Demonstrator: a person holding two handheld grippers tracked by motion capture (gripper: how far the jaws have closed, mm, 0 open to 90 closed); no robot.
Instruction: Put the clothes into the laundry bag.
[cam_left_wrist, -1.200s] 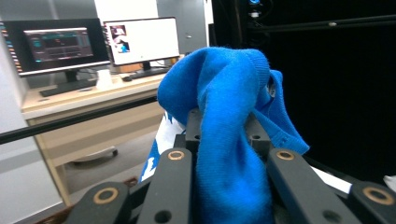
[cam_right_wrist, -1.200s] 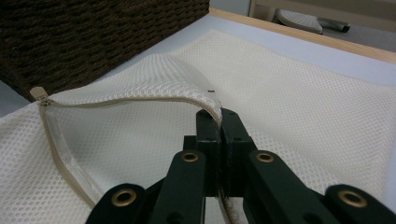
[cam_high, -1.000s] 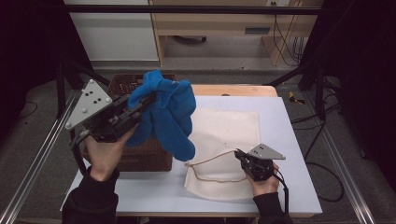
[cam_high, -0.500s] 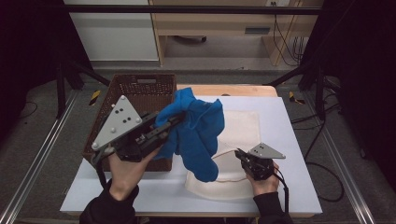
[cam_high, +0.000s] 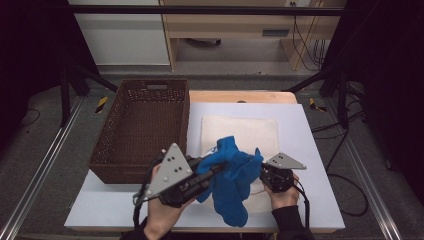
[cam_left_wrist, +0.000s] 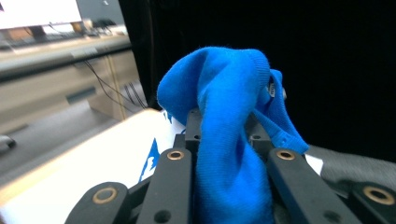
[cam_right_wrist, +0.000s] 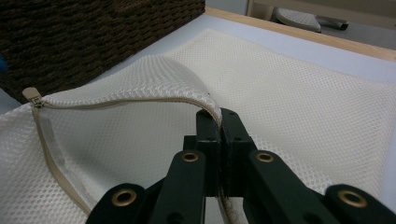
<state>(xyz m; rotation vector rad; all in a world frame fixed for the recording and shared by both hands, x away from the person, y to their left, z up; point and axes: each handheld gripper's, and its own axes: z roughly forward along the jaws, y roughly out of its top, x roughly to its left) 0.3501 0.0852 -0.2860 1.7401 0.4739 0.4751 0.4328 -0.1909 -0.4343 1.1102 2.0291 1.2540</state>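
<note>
Blue garment (cam_high: 231, 181), a knit top by the ribbed edge seen in my left gripper view, now hangs low over the near part of the table, directly above the cream mesh laundry bag (cam_high: 243, 131). One second ago I held it high over the brown wicker basket (cam_high: 141, 129); since then I have swung it to the right and down, so the basket sits empty behind it. My left gripper (cam_high: 212, 170) is clamped on a bunched fold of the garment, cloth wedged between its jaws and spilling over both sides. My right gripper (cam_right_wrist: 220, 122) has not moved: its jaws are pinched tight on the upper lip of the bag's unzipped mouth, lifting that edge into an arch, with the beige zipper (cam_right_wrist: 45, 126) running off toward the basket. The garment's lower end drapes just beside this raised opening, and from above it hides the mouth. I judge the aim is to feed the garment into the bag, and the move just made puts it in position for that.
</note>
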